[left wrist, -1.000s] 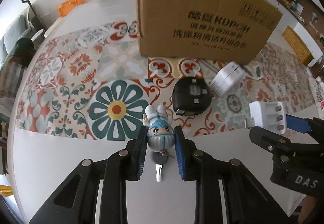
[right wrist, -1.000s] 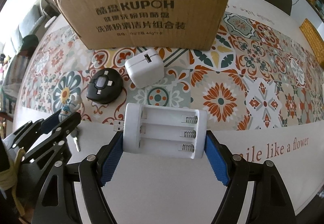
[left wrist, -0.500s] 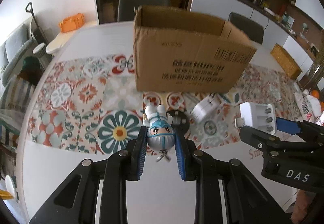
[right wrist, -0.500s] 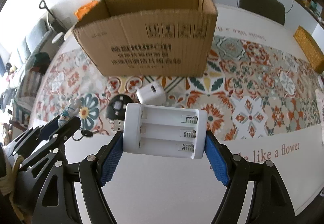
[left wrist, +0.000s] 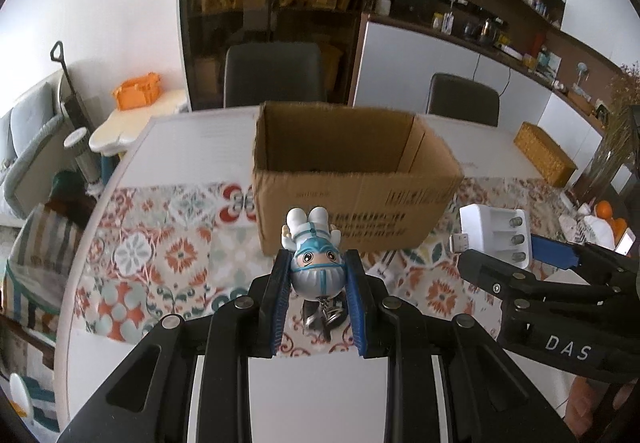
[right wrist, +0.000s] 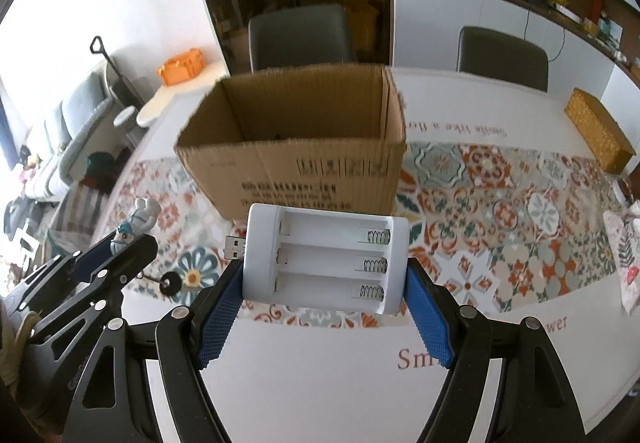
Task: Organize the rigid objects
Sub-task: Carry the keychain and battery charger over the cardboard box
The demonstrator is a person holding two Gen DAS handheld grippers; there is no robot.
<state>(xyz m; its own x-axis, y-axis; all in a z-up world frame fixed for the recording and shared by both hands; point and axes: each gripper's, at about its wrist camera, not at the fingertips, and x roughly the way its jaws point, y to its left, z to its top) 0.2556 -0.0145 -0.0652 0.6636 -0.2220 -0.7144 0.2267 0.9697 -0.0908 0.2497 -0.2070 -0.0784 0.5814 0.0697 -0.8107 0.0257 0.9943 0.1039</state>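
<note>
My left gripper [left wrist: 319,275] is shut on a small blue-and-white figure keychain [left wrist: 315,255], its keys dangling below, held high above the table. My right gripper [right wrist: 325,285] is shut on a white USB battery charger [right wrist: 326,261] with three empty slots. An open cardboard box [left wrist: 348,179] stands on the patterned runner ahead of both grippers, its inside in view. The charger also shows in the left wrist view [left wrist: 496,235], and the figure in the right wrist view [right wrist: 134,221].
A round white table [right wrist: 320,383] carries a patterned runner [right wrist: 500,215]. A woven basket [right wrist: 598,131] sits at the far right. Two dark chairs [left wrist: 272,75] stand behind the table. An orange container [left wrist: 136,91] rests on a side table at left.
Both grippers have risen well above the table with their objects, so the box's open top now shows. The black round device and white plug adapter have dropped out of sight.
</note>
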